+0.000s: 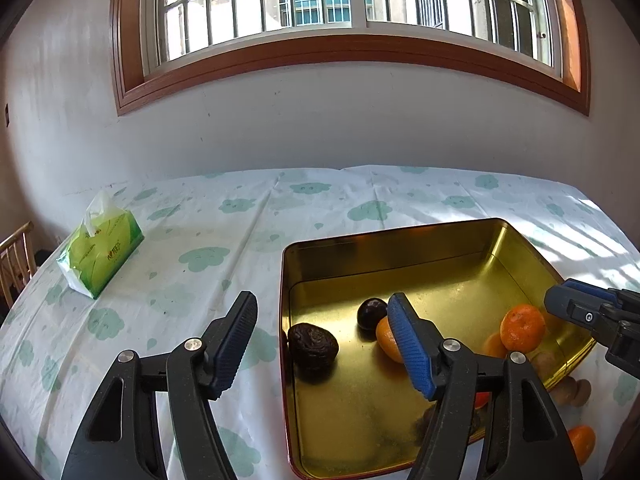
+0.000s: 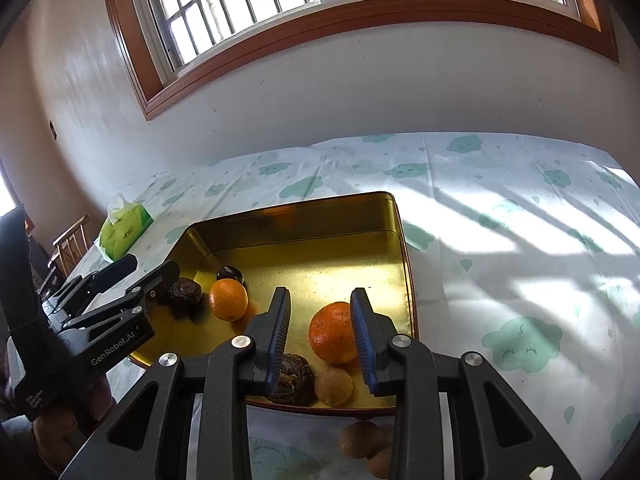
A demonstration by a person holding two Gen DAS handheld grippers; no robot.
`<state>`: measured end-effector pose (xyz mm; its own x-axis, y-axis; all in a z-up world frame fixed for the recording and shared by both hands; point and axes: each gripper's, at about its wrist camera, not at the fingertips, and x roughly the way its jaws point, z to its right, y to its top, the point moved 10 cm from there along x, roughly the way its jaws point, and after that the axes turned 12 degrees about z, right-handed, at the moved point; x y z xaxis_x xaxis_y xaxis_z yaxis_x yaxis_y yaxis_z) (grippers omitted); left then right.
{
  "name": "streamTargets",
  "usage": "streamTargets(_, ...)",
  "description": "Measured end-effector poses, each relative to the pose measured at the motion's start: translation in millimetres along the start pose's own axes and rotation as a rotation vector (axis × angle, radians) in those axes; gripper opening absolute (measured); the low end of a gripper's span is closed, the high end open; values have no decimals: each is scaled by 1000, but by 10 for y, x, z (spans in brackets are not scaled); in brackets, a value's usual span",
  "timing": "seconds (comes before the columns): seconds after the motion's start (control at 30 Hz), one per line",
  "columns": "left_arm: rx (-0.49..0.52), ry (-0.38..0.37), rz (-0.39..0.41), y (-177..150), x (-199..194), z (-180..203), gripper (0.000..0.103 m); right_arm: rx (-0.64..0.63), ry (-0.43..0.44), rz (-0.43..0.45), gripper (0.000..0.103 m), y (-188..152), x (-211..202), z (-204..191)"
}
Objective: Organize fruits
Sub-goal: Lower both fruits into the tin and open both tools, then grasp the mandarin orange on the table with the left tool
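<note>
A gold metal tray (image 1: 400, 240) (image 2: 304, 212) lies on the clouded tablecloth. It holds two oranges (image 2: 334, 332) (image 2: 229, 299), two dark wrinkled fruits (image 1: 313, 346) (image 2: 290, 378), a dark round fruit (image 1: 371, 312) and a small tan fruit (image 2: 333, 386). My left gripper (image 1: 324, 344) is open and empty over the tray's left edge. My right gripper (image 2: 320, 336) is open above the tray's near side, and the larger orange shows between its fingers. It also shows in the left wrist view (image 1: 576, 308).
Brown round fruits (image 2: 360, 440) (image 1: 576, 392) and an orange (image 1: 582, 442) lie on the cloth beside the tray's near edge. A green tissue pack (image 1: 102, 256) (image 2: 124, 232) sits at the far left. A wooden chair (image 1: 16, 256) stands past the table's left edge.
</note>
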<state>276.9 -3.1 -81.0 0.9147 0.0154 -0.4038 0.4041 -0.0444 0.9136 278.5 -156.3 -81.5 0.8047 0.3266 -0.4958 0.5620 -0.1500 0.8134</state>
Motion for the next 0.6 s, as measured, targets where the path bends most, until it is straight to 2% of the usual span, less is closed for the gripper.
streamTargets(0.37,10,4,14,41,-145,38,69,39,-3,47,37,48,-362,129)
streamTargets(0.47,16,2,28,84,-258,71,69,50,-18,53,43,-7,-522,246)
streamTargets(0.6,11,-21,38,105,-478,141,70,54,-51,32,45,-188,-733,477)
